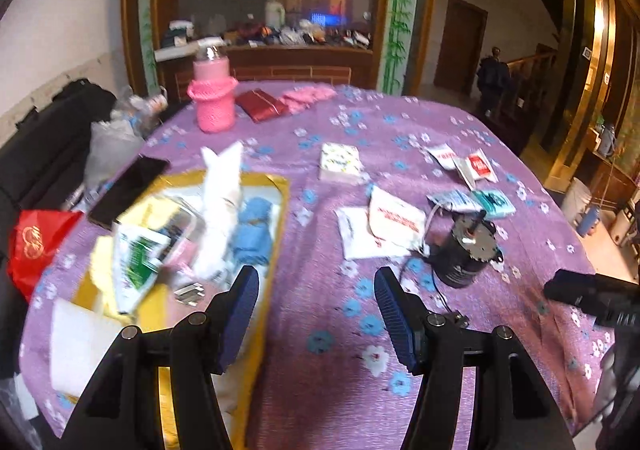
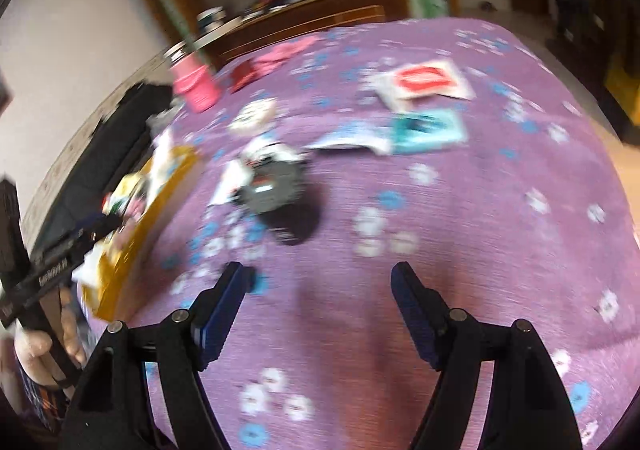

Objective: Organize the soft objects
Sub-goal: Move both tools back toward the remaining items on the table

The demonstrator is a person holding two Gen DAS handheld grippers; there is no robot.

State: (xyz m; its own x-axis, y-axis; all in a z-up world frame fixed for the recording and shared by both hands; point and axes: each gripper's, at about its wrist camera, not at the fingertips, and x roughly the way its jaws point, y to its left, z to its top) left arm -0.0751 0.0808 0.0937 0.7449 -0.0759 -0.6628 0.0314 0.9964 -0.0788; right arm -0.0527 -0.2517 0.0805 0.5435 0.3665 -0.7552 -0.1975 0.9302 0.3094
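Observation:
A gold-rimmed tray sits at the left of the purple flowered tablecloth. It holds a white cloth, a blue cloth and several packets. My left gripper is open and empty, just right of the tray's near corner. Soft packets lie loose on the cloth: a white one with red print, a teal one, a red-and-white one and a tissue pack. My right gripper is open and empty above bare cloth, with the teal packet and the red-and-white packet beyond it. The tray also shows at the left of the right wrist view.
A black motor with a cable stands mid-table; it also shows in the right wrist view. A pink bottle, a red pouch and pink cloth sit at the far edge. A black phone and red bag lie left.

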